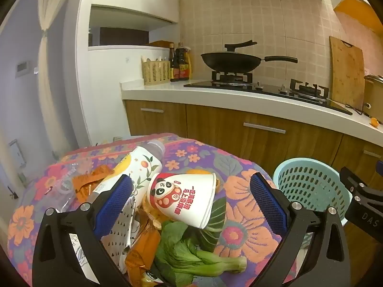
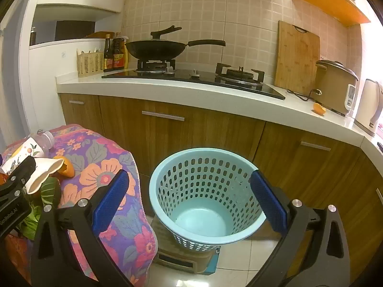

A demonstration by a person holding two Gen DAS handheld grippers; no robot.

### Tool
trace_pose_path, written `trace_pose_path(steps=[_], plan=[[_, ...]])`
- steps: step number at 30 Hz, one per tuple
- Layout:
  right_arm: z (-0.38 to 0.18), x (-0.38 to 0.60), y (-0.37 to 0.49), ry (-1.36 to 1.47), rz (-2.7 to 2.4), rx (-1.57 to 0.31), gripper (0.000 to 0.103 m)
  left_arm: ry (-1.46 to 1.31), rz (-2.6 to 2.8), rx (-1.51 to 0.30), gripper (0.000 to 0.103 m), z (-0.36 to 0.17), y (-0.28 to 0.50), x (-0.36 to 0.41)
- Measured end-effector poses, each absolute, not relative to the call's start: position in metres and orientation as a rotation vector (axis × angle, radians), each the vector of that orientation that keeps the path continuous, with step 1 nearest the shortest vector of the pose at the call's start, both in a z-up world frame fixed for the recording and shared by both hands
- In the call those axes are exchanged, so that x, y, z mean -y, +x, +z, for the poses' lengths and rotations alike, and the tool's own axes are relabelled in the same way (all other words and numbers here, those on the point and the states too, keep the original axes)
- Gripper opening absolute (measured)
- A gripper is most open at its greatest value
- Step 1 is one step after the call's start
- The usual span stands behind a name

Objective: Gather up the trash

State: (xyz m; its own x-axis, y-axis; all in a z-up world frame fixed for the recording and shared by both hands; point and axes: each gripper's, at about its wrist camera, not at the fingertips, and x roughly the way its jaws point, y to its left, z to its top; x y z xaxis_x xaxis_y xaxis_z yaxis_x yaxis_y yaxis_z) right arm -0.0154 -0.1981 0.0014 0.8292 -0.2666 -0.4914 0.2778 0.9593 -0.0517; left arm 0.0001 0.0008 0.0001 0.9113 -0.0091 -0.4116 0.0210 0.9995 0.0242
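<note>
A white paper cup with a panda print [image 1: 184, 198] lies on its side on the floral cloth [image 1: 244, 224], among a plastic bottle [image 1: 134, 167], orange wrappers [image 1: 141, 244], green bok choy [image 1: 191, 258] and orange peel [image 2: 65, 166]. My left gripper [image 1: 191, 198] is open, its blue pads either side of the cup, not touching it. My right gripper [image 2: 189, 198] is open and empty, hovering over the light blue perforated bin [image 2: 205, 191], which looks empty. The cup also shows in the right wrist view [image 2: 45, 173].
The bin stands on a small box [image 2: 186, 258] on the tiled floor in front of wooden cabinets [image 2: 196, 131]. The counter [image 2: 167, 91] carries a gas hob with a black wok [image 2: 155, 49], sauce bottles, a cutting board [image 2: 296, 57], a rice cooker [image 2: 335, 86] and a kettle.
</note>
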Motion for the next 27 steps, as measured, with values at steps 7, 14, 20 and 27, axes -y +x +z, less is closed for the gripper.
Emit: trace_pose_path(steps=[7,14,20,27], plan=[[0.0028,0.1992,-0.0163,0.035,-0.285,-0.515,0.096,0.041,-0.014,-0.424,0.096,0.0008,-0.0002,0.0019],[0.0050,0.2002,-0.0137,0.039,-0.283,-0.507,0.096,0.010,-0.009,-0.411,0.096,0.0023,-0.0024,-0.0034],[0.0089,0.1994,-0.0198,0.035,-0.277,-0.501,0.096,0.012,-0.003,-0.404,0.096,0.0092,-0.0036,-0.0006],[0.0084,0.1987,-0.0192,0.035,-0.279,-0.499,0.096,0.029,-0.019,-0.406,0.096,0.0086,-0.0043,0.0018]])
